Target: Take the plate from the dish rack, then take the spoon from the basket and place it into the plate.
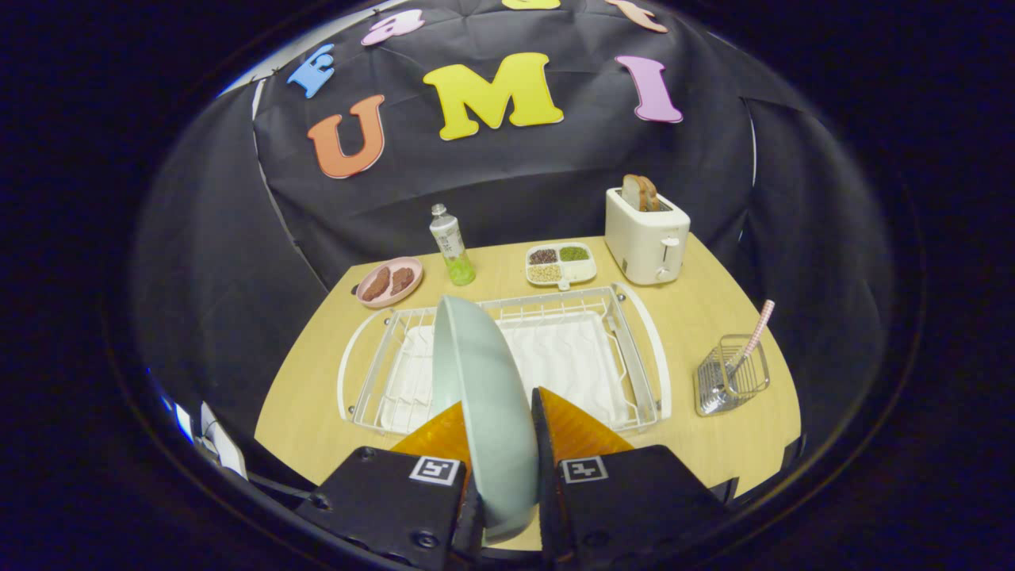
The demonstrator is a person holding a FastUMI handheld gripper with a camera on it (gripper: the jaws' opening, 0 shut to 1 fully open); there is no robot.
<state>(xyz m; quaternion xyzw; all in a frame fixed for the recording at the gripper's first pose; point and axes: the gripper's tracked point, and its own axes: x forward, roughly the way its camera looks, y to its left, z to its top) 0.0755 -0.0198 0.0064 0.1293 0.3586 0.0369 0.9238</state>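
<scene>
The gripper (501, 432) is pinching the pale green plate (485, 404) on edge at lower centre, above the dish rack (634, 349), while the spoon (752, 337) is waiting in the wire basket (733, 381) at right.

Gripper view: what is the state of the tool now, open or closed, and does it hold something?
Tool: closed on the pale green round plate, held on edge between both fingers above the white wire dish rack.
</scene>
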